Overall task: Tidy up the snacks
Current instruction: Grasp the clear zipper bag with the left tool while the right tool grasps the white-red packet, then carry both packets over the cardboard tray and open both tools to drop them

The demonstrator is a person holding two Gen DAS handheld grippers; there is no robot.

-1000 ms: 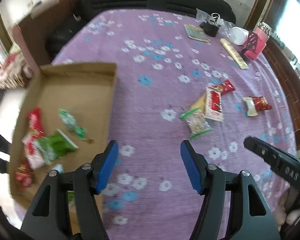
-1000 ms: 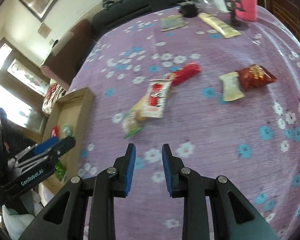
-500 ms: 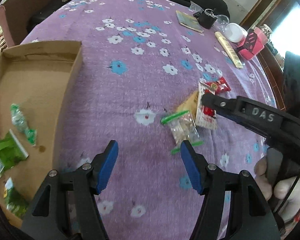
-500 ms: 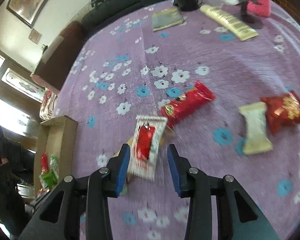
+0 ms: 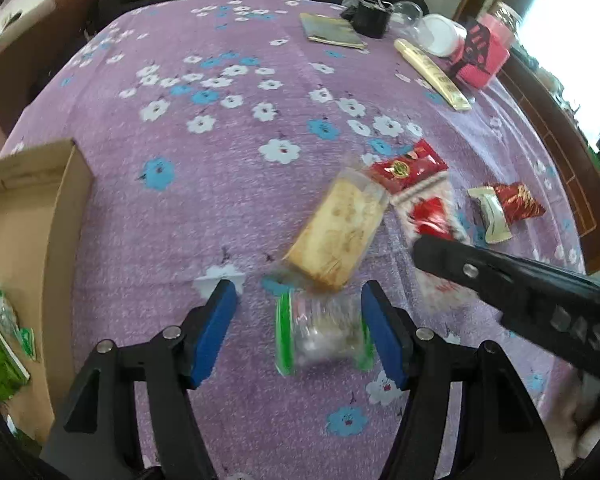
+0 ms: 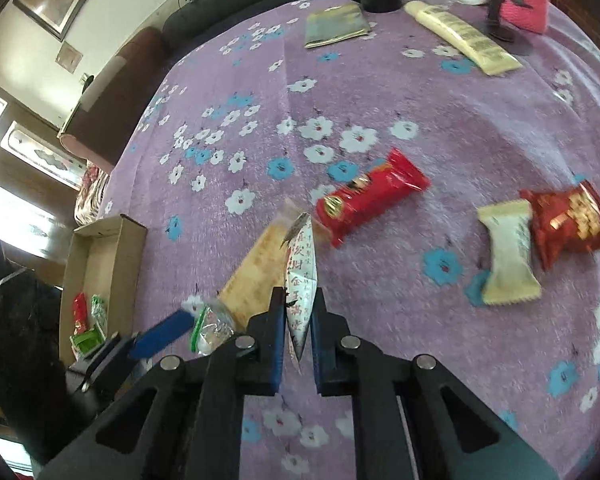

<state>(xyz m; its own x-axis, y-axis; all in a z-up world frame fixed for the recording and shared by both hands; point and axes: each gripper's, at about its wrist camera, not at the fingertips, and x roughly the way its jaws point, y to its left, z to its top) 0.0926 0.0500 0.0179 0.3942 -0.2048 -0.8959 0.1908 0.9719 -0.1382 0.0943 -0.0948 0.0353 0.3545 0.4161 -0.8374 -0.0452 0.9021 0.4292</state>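
Note:
My left gripper (image 5: 300,332) is open with its blue pads on either side of a clear green-edged snack bag (image 5: 322,334) on the purple flowered cloth. A tan biscuit pack (image 5: 340,232) lies just beyond it. My right gripper (image 6: 298,330) is shut on a white-and-red snack packet (image 6: 300,280), which stands on edge between the pads; that packet also shows in the left wrist view (image 5: 428,208). A red packet (image 6: 364,200), a cream packet (image 6: 508,256) and a dark red packet (image 6: 572,220) lie on the cloth to the right.
An open cardboard box (image 5: 24,220) with green and red snacks stands at the left edge, also in the right wrist view (image 6: 100,264). At the far side are a booklet (image 5: 332,34), a long cream box (image 5: 432,74), a pink holder (image 5: 484,56) and a dark sofa.
My left gripper has moved from beside the box to the snack pile and now straddles the clear bag. My right gripper moved in and closed on the white-and-red packet, tipping it on edge.

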